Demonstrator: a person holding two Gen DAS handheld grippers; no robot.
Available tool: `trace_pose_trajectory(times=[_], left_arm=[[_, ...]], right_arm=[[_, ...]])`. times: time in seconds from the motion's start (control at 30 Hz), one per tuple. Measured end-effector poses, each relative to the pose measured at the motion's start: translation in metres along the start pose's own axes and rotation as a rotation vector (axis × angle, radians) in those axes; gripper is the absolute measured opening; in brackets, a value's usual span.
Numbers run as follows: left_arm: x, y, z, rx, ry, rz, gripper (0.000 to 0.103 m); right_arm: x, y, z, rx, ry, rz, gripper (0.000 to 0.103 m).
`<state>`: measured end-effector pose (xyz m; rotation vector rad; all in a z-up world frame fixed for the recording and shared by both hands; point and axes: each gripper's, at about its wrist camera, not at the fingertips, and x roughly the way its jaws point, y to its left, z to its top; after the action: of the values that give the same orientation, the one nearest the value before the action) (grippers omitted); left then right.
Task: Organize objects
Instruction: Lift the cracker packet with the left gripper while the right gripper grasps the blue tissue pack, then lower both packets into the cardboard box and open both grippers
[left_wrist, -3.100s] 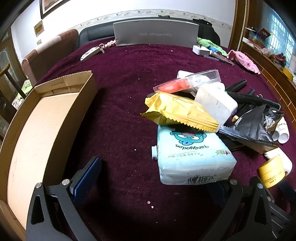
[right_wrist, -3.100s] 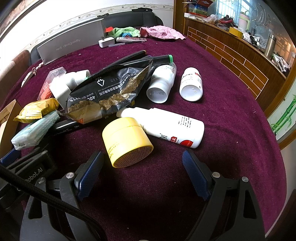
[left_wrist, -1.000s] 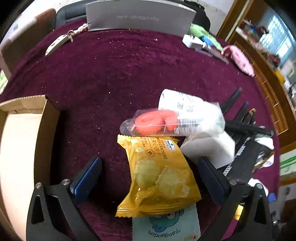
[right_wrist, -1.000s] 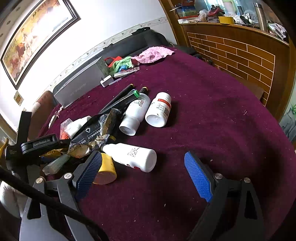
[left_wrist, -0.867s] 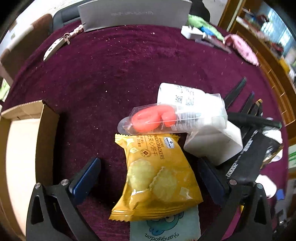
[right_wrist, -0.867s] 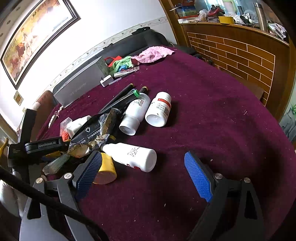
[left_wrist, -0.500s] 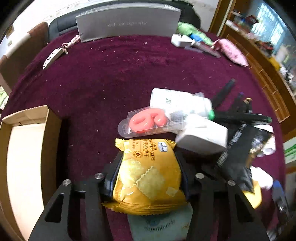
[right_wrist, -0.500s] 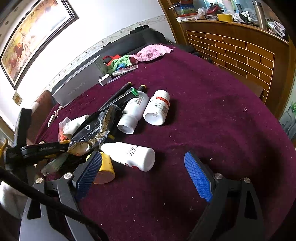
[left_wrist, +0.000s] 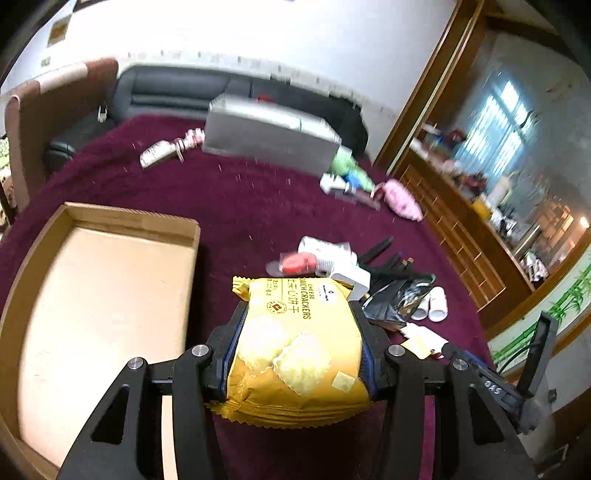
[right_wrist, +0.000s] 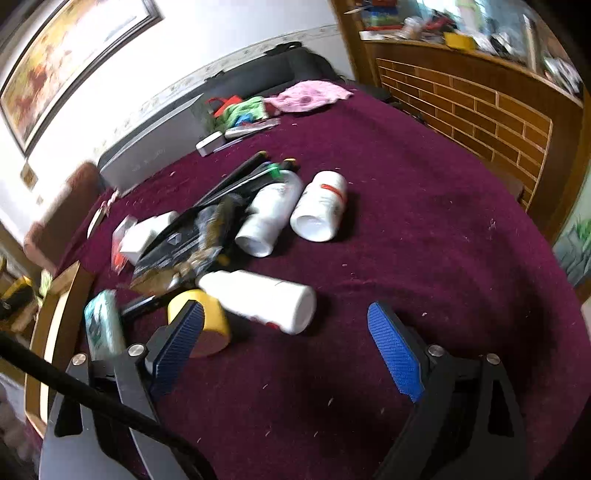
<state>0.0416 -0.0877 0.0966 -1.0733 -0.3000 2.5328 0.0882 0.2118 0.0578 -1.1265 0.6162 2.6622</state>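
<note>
The left gripper (left_wrist: 299, 354) is squeezing the yellow cracker bag (left_wrist: 295, 350) by its sides, up in the air beside the box (left_wrist: 99, 295). The bag is looking light, puffy and crinkly; crackers inside could break. The right gripper (right_wrist: 291, 350) is spread wide, holding nothing.

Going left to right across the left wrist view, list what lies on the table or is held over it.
cardboard box → yellow cracker packet held in the left gripper → black foil pouch → two white bottles
</note>
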Motion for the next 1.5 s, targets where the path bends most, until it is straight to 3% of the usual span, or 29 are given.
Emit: trace_pose_trajectory(times=[0.13,0.27,0.4,0.6,0.63,0.67,0.7,0.77,1.03,1.2,1.33,1.4,1.5], left_arm=[[-0.015,0.010,-0.003,0.038,-0.067,0.067,0.045],[-0.035,0.037,-0.006,-0.024,-0.082,0.044,0.045],[-0.056,0.064,-0.012,-0.050,-0.094,0.054,0.045],[-0.069,0.089,-0.020,-0.068,-0.105,0.060,0.045],[-0.069,0.091,-0.021,-0.069,-0.106,0.057,0.045],[-0.070,0.094,-0.022,-0.073,-0.108,0.054,0.045],[-0.070,0.097,-0.023,-0.075,-0.111,0.054,0.045],[-0.068,0.100,-0.024,-0.080,-0.112,0.053,0.045],[-0.074,0.111,-0.025,-0.079,-0.116,0.060,0.045],[-0.084,0.113,0.002,-0.071,-0.130,0.060,0.045],[-0.073,0.116,0.036,-0.027,-0.129,0.113,0.045],[-0.057,0.125,0.050,-0.026,-0.110,0.139,0.045],[-0.022,0.153,0.061,-0.111,-0.033,0.128,0.045]], right_arm=[[-0.027,0.054,0.003,-0.135,-0.024,0.098,0.090],[-0.008,0.123,0.001,-0.267,0.080,0.185,0.090],[0.032,0.168,-0.006,-0.331,0.160,0.128,0.090],[0.066,0.201,-0.016,-0.378,0.209,0.005,0.089],[0.070,0.204,-0.019,-0.387,0.218,-0.019,0.083],[0.076,0.207,-0.021,-0.397,0.227,-0.043,0.063],[0.080,0.207,-0.025,-0.404,0.247,-0.064,0.051],[0.082,0.202,-0.025,-0.384,0.260,-0.065,0.046],[0.037,0.189,-0.009,-0.262,0.228,0.084,0.044],[0.013,0.220,0.025,-0.199,0.255,0.328,0.044],[0.026,0.264,0.046,-0.141,0.337,0.472,0.045],[0.047,0.290,0.048,-0.141,0.369,0.470,0.045],[0.082,0.316,0.038,-0.148,0.401,0.406,0.045]])
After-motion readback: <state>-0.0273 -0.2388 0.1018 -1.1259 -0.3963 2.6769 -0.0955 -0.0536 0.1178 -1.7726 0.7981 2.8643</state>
